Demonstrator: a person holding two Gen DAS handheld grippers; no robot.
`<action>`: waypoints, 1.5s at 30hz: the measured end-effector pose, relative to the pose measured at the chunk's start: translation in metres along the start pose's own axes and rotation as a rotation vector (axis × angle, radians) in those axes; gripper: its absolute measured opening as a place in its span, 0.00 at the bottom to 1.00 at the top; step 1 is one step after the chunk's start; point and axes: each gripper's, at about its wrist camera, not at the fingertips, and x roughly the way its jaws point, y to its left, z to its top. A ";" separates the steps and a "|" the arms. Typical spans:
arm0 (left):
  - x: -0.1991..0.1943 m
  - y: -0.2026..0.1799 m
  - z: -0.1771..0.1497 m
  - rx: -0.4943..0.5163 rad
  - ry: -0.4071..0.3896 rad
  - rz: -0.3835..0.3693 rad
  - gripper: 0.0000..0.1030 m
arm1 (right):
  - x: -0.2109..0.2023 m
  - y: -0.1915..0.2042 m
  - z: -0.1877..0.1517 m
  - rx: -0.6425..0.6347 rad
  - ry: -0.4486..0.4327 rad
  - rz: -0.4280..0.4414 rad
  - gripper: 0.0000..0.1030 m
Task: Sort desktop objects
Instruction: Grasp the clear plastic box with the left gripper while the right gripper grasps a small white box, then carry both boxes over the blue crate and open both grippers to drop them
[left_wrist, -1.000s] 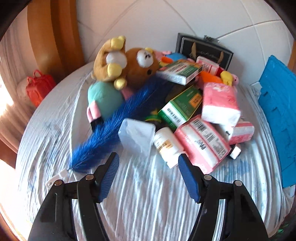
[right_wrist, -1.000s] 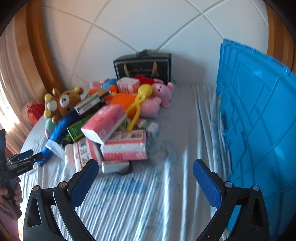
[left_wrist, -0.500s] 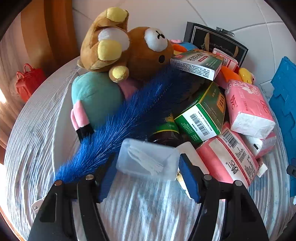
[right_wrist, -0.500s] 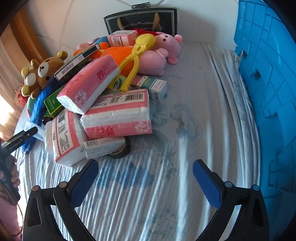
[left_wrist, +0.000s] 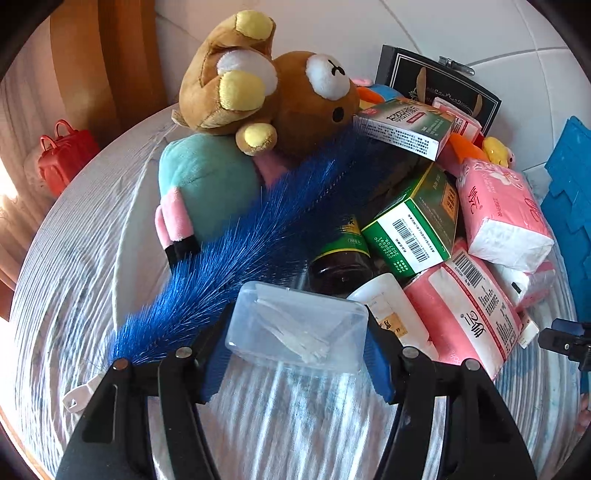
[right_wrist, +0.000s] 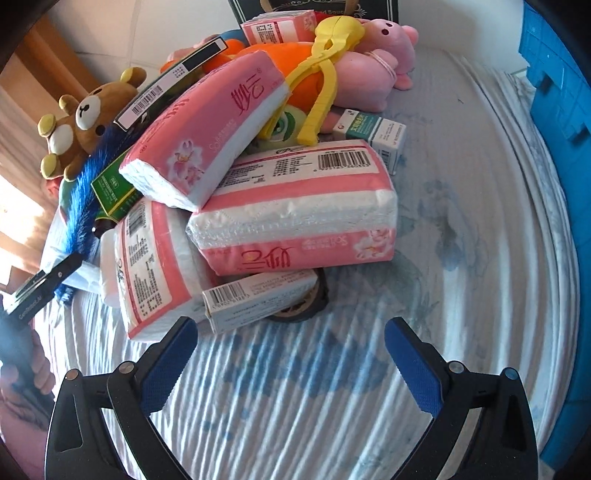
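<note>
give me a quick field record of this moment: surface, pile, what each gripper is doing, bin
surface: striped white cloth
pile: brown bear plush, blue feather duster, pink tissue packs, green boxes, dark bottle
left gripper: closing, clear plastic box between the jaws
right gripper: open, empty, over cloth near a small white box
bin: blue crate, right edge

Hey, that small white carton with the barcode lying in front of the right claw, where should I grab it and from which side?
Take the small white carton across its narrow width, near the barcode end that sticks out toward the right claw. Come from above and the near side: its far part is tucked under the pink tissue pack and rests over the tape roll, so only the near end looks free.
</note>
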 end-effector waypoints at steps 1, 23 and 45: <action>-0.001 0.000 0.001 -0.005 -0.001 -0.002 0.60 | -0.001 0.001 0.002 0.009 -0.001 0.012 0.86; -0.009 -0.003 -0.002 -0.014 -0.015 -0.027 0.60 | -0.002 -0.012 -0.009 0.052 0.063 0.016 0.19; -0.079 -0.049 -0.010 0.080 -0.138 -0.036 0.60 | -0.063 0.013 -0.030 -0.090 -0.134 0.037 0.17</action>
